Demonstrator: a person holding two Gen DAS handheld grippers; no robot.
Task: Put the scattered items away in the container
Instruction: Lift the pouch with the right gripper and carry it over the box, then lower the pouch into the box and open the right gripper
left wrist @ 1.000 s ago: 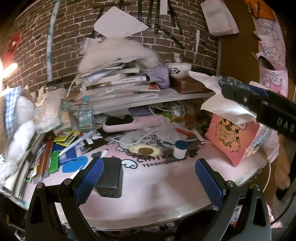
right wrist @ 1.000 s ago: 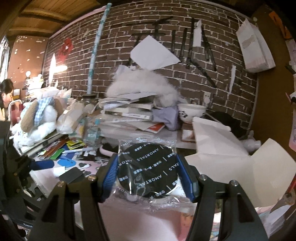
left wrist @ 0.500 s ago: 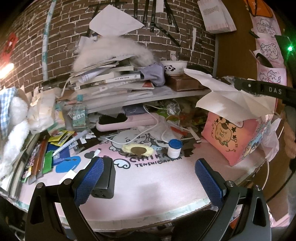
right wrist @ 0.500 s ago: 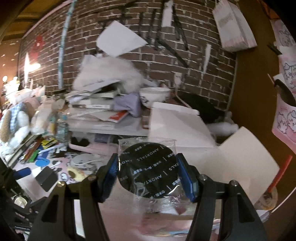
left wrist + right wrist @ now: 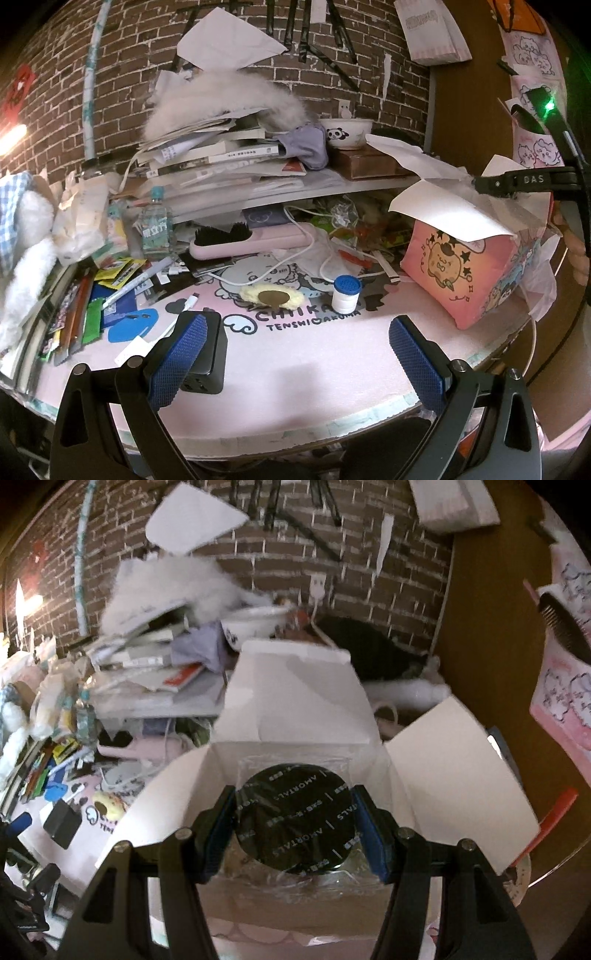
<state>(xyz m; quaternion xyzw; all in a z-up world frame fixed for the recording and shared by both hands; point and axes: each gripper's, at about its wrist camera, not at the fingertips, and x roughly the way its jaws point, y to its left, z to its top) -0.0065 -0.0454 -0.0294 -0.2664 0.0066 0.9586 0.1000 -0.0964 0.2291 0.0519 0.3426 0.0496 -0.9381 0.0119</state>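
My right gripper (image 5: pixel 293 825) is shut on a round black compact (image 5: pixel 295 818) sealed in clear plastic, its blue pads pressing both sides. It hangs over the mouth of the pink cartoon box (image 5: pixel 295 709), whose white flaps stand spread around it. In the left wrist view the same box (image 5: pixel 458 273) stands at the table's right, with the right gripper's black body (image 5: pixel 524 182) above its flaps. My left gripper (image 5: pixel 295 354) is open over the pink mat, nothing between its fingers. A black charger block (image 5: pixel 207 354) sits just behind its left finger. A small white jar with a blue lid (image 5: pixel 345 293) and a yellow fluffy pad (image 5: pixel 273 295) lie further back.
A pink hairbrush (image 5: pixel 251 240), white cable (image 5: pixel 295 266), pens and packets (image 5: pixel 122 280) crowd the mat's back and left. A shelf (image 5: pixel 303 192) bears stacked books, a panda bowl (image 5: pixel 345 133) and white fur. The brick wall stands behind; the table edge (image 5: pixel 295 435) runs close below the left gripper.
My right gripper has carried the wrapped compact to the right, from above the table to over the open box, and tipped downward. The left gripper has stayed still.
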